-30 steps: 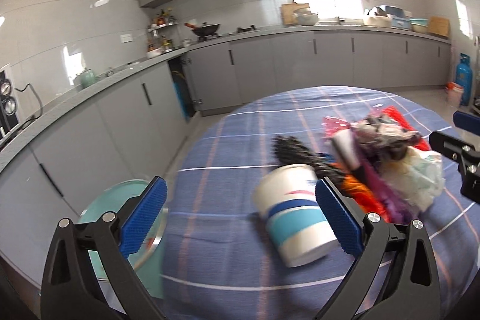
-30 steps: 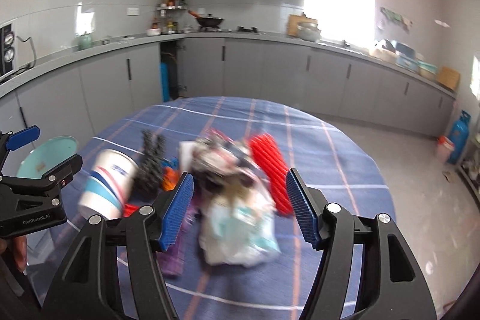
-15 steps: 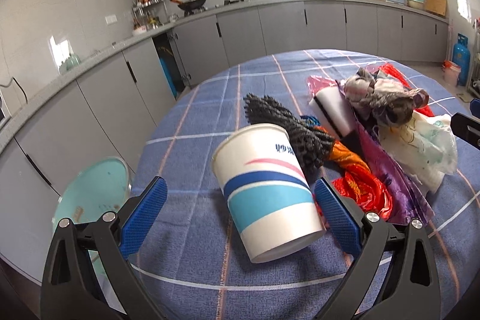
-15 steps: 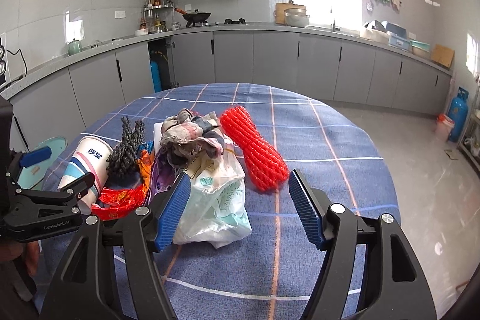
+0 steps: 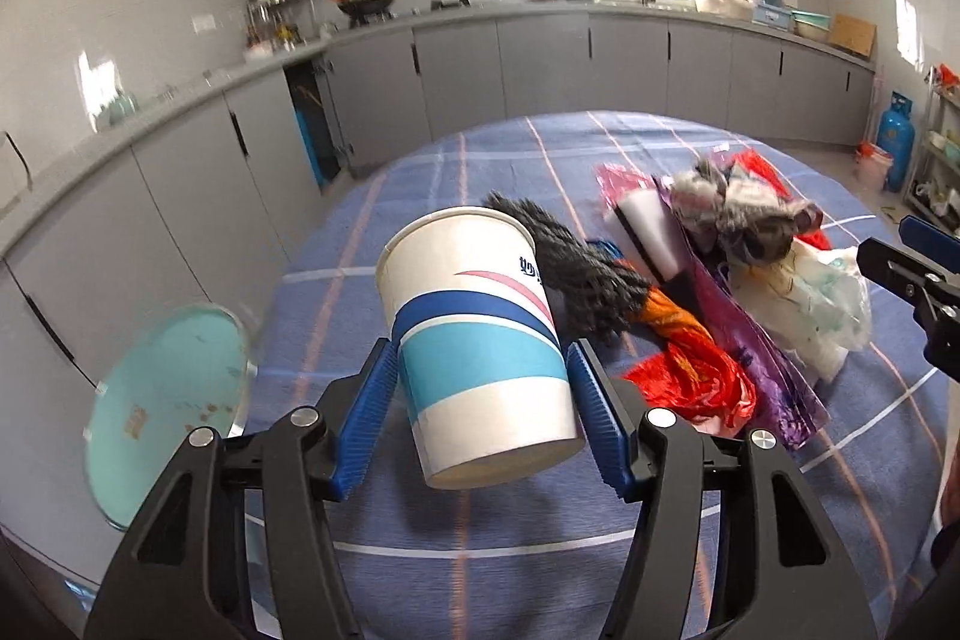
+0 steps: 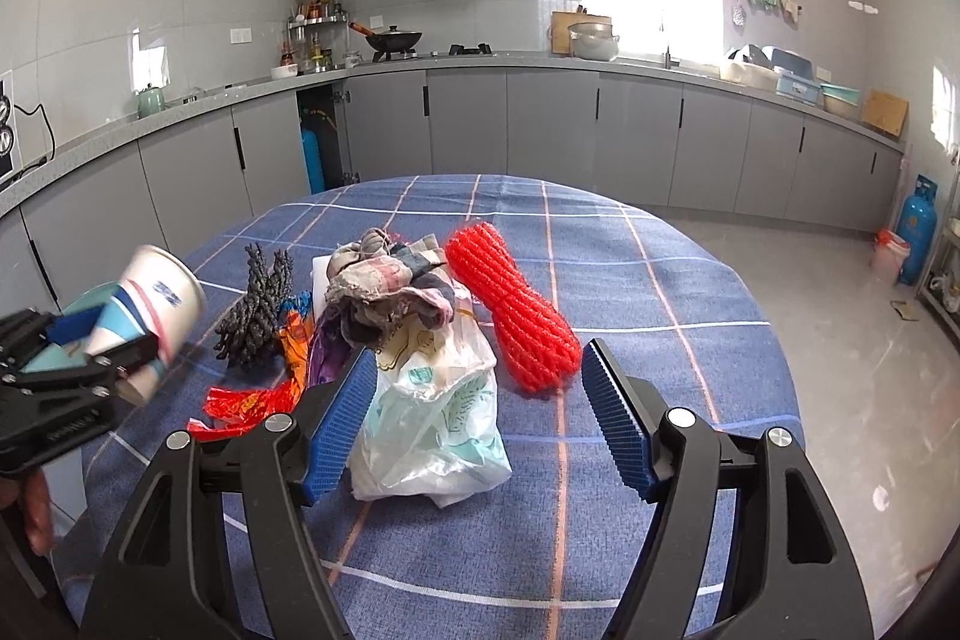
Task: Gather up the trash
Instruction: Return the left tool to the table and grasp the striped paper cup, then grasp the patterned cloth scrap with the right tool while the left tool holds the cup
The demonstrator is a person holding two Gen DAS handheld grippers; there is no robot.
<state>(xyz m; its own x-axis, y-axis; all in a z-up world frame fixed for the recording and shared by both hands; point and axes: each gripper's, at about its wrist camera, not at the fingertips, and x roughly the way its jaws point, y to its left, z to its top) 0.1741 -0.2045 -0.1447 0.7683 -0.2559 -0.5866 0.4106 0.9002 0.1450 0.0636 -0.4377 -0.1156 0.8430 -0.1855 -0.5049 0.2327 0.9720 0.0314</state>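
Our left gripper (image 5: pixel 480 415) has just been closing; its pads now clamp the paper cup (image 5: pixel 477 340), seemingly lifted. We squeeze gently to avoid crushing it. Right gripper (image 6: pixel 465 421) gapes empty over the plastic bag (image 6: pixel 432 424).

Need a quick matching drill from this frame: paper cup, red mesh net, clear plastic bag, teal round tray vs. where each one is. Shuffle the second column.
Things:
1. paper cup
2. red mesh net
3. clear plastic bag
4. teal round tray

Places:
A. between the open right tongs, on the cloth
B. beyond the table edge, lower down
C. clamped in the left tongs
D. lying on the cloth beside the bag, ahead of the right tongs

Pairs: 1-C, 2-D, 3-A, 4-B
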